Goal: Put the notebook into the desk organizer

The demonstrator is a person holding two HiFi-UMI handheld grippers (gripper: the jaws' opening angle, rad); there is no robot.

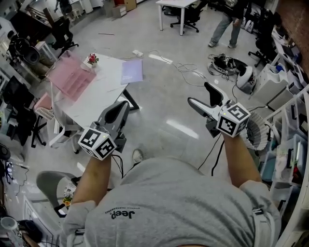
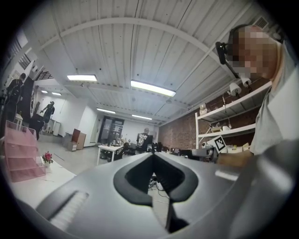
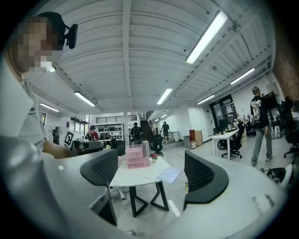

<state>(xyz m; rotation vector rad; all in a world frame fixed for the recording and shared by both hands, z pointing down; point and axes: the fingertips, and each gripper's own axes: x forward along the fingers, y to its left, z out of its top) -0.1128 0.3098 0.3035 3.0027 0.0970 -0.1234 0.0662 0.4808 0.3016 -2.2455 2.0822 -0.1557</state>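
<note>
A lilac notebook [image 1: 132, 71] lies flat on the near right edge of the white table [image 1: 104, 89]; the right gripper view also has the notebook [image 3: 169, 175]. The pink desk organizer [image 1: 72, 77] stands on the table's left part, and in the right gripper view the organizer [image 3: 138, 156] sits behind the notebook. My left gripper [image 1: 123, 105] is shut and empty, just short of the table's front edge. My right gripper [image 1: 199, 94] is open with nothing between its jaws, out over the floor to the right of the table, pointing level at it [image 3: 152, 173].
A small flower pot [image 1: 91, 60] stands by the organizer. Cables [image 1: 186, 70] trail over the floor past the table. A person [image 1: 226, 23] stands at the far side near a white desk [image 1: 176, 4]. Shelving [image 1: 289, 144] lines the right; a chair [image 1: 50, 185] is at lower left.
</note>
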